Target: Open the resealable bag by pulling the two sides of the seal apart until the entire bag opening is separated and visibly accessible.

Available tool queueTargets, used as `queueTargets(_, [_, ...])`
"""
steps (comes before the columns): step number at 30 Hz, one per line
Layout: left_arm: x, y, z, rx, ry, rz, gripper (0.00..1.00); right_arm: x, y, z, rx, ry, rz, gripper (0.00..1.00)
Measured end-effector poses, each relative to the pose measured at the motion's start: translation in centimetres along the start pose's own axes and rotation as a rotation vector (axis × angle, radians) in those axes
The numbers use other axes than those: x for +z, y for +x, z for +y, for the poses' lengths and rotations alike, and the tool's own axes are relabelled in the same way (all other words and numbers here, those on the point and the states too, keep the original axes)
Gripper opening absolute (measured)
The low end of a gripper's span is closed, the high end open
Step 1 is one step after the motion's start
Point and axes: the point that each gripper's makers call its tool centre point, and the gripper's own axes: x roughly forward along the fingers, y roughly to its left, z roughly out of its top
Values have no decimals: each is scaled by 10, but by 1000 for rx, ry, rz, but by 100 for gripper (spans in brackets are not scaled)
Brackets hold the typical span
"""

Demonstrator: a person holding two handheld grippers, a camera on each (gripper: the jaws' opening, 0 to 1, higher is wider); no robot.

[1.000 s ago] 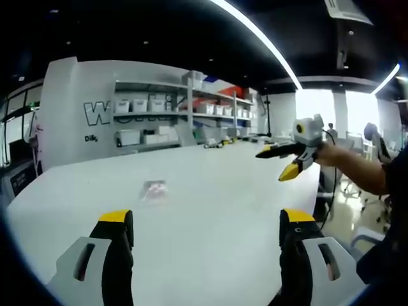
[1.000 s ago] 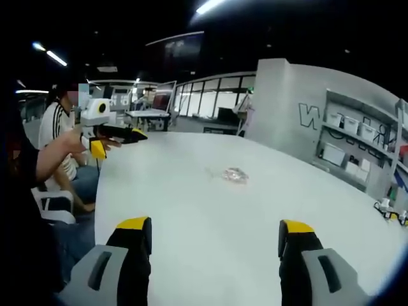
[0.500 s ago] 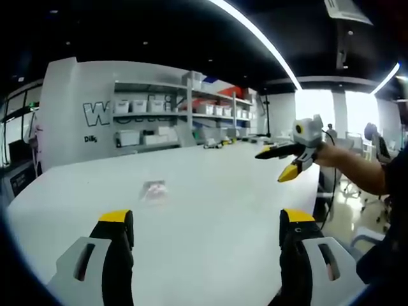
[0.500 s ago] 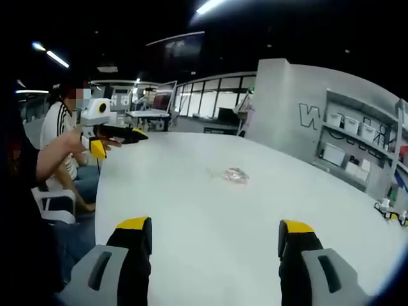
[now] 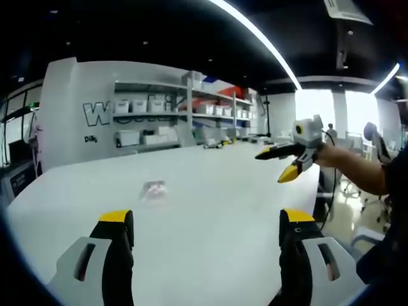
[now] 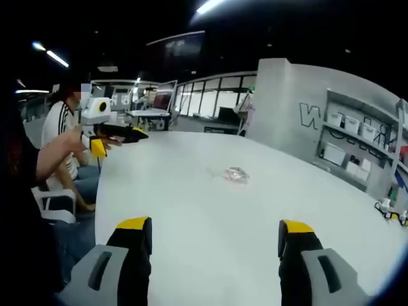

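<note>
Resealable bag (image 5: 153, 190) lies flat on the white table (image 5: 217, 210), well apart from both grippers. It's small and blurry in both views, so I can't make out the seal or tell whether the opening is parted; contents are hard to read, just a pinkish smudge in the left gripper view and clear crinkle in the right gripper view (image 6: 235, 174).

Left gripper (image 5: 205, 229): jaws spread wide, nothing between them, held above the table short of the bag. Right gripper (image 6: 214, 237): same, jaws wide apart and empty.

Each view catches the other tool: the right gripper at the table's far edge in the left gripper view (image 5: 285, 160), the left gripper (image 6: 116, 138) off to the side of the bag in the right gripper view, both hand-held in the air.

Shelving with white bins (image 5: 145, 122) stands behind the table. Wall lettering (image 5: 99, 113) is partly blocked by the shelves: "W" and part of an "o" readable, and a small "Dil" under it, the rest unreadable. A seated person in a striped shirt (image 6: 57, 131) is beyond the left gripper.
</note>
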Motion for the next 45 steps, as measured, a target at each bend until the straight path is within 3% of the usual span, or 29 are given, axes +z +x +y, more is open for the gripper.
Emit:
queueTargets(22, [-4, 2, -2, -4, -4, 6, 92, 1, 2, 3, 2, -6, 4, 80])
queueTargets(45, [-5, 4, -5, -8, 4, 11, 92, 6, 27, -6, 13, 8, 2, 79])
